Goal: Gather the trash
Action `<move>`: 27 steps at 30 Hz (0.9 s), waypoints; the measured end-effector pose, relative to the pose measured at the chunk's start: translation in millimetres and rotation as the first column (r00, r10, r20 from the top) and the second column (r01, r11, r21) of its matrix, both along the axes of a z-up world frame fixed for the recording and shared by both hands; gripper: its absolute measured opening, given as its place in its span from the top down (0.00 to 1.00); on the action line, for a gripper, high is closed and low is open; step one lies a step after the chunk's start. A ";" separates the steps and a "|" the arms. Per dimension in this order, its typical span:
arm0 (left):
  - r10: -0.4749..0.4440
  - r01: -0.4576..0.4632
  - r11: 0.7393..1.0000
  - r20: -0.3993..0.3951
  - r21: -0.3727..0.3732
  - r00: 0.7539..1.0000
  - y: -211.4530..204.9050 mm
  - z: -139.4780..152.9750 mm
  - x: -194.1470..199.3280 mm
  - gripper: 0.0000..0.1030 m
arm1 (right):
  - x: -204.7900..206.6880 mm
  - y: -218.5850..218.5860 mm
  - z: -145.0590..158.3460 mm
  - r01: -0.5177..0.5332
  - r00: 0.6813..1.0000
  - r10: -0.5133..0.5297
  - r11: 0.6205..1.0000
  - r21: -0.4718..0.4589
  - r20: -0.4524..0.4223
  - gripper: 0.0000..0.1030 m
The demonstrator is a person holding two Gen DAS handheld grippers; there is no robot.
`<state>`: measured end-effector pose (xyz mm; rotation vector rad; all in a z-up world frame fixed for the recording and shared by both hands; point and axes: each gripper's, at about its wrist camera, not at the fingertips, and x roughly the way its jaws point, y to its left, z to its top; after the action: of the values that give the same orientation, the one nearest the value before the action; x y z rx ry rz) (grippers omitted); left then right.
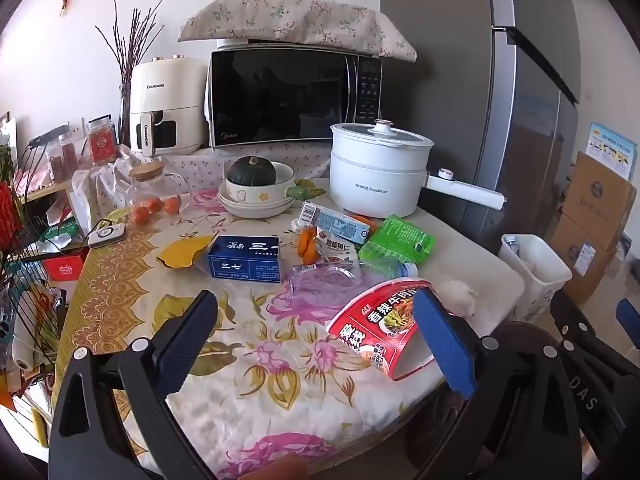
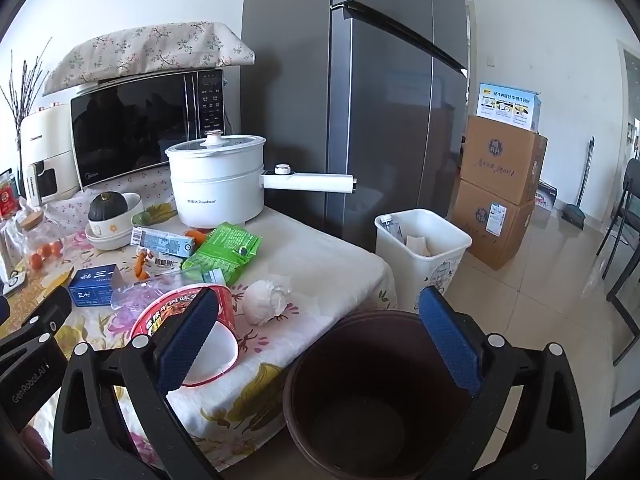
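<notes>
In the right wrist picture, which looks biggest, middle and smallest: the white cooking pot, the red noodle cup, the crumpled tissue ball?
1. White cooking pot
2. Red noodle cup, though it's nearer the camera, so unsure
3. Crumpled tissue ball

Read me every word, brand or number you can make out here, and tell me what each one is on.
"CHANGHONG": air fryer
"Midea": microwave
"Royalstar": white pot
"三七": blue box
"香辣牛肉": red noodle cup
"GenRobot.AI": left tongs
Fine print on the milk carton, green packet, jar and cardboard boxes: too small to read.
</notes>
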<state>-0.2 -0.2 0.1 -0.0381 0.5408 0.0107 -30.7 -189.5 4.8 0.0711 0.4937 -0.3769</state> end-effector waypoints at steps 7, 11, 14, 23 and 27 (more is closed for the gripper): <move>-0.001 0.001 1.000 -0.002 0.003 1.000 -0.3 -0.1 0.1 0.07 | -0.5 0.5 -0.4 -0.003 1.000 0.003 1.000 0.002 -0.002 0.07; 0.001 -0.001 1.000 -0.002 0.003 1.000 -0.3 0.1 -0.3 0.07 | -1.1 -0.5 0.6 -0.003 1.000 0.003 1.000 0.001 -0.004 0.07; 0.002 -0.002 1.000 -0.001 0.001 1.000 -0.1 0.1 -1.2 0.07 | 0.7 1.3 0.5 -0.003 1.000 0.003 1.000 0.001 -0.005 0.07; 0.001 -0.001 1.000 -0.008 0.001 1.000 2.9 -8.8 0.2 0.07 | -0.4 -1.2 -1.9 -0.003 1.000 0.003 1.000 0.001 -0.011 0.07; 0.002 -0.002 1.000 -0.010 0.000 1.000 3.0 -7.6 0.6 0.07 | -0.3 0.1 -5.5 -0.007 1.000 0.007 1.000 -0.003 -0.012 0.07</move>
<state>0.4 2.7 -7.5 -0.0381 0.5507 0.0126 -31.0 -189.4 -0.8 0.0638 0.5048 -0.3719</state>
